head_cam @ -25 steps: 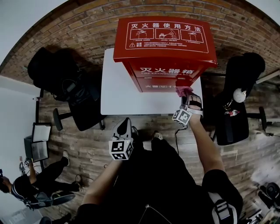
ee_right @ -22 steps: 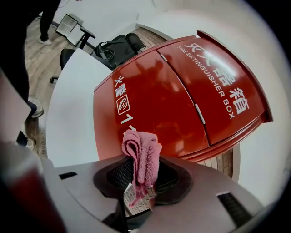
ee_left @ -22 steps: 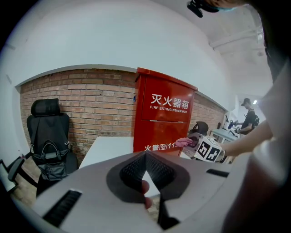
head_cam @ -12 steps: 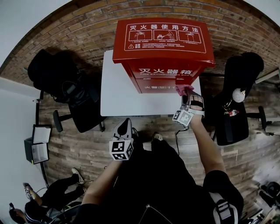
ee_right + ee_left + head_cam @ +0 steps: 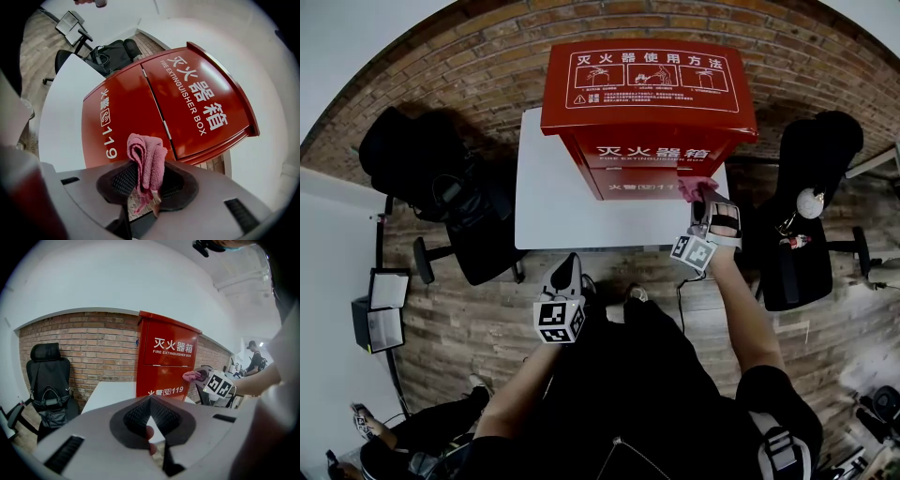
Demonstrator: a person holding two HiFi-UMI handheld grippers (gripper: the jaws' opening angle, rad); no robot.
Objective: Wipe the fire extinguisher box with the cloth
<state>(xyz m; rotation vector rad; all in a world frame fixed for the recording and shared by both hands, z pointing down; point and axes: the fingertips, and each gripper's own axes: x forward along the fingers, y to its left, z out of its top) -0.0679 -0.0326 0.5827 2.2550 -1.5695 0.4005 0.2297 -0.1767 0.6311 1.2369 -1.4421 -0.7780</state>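
The red fire extinguisher box (image 5: 649, 103) stands on a white table (image 5: 551, 202), its doors facing me. My right gripper (image 5: 701, 204) is shut on a folded pink cloth (image 5: 695, 187), held at the lower right corner of the box front. In the right gripper view the cloth (image 5: 148, 164) sticks up between the jaws, just before the red door (image 5: 140, 103); whether it touches the door I cannot tell. My left gripper (image 5: 567, 274) hangs low in front of the table, shut with nothing in it. The left gripper view shows the box (image 5: 166, 362) and the cloth (image 5: 191, 376) at its right edge.
A black office chair with a bag (image 5: 455, 192) stands left of the table, another black chair (image 5: 811, 216) to the right. A brick wall (image 5: 469, 66) runs behind the box. Wooden floor lies below me. A person (image 5: 403, 445) is at the lower left.
My right gripper has edged slightly up along the box front with the cloth. The left gripper has stayed put. The person at the lower left has shifted further down.
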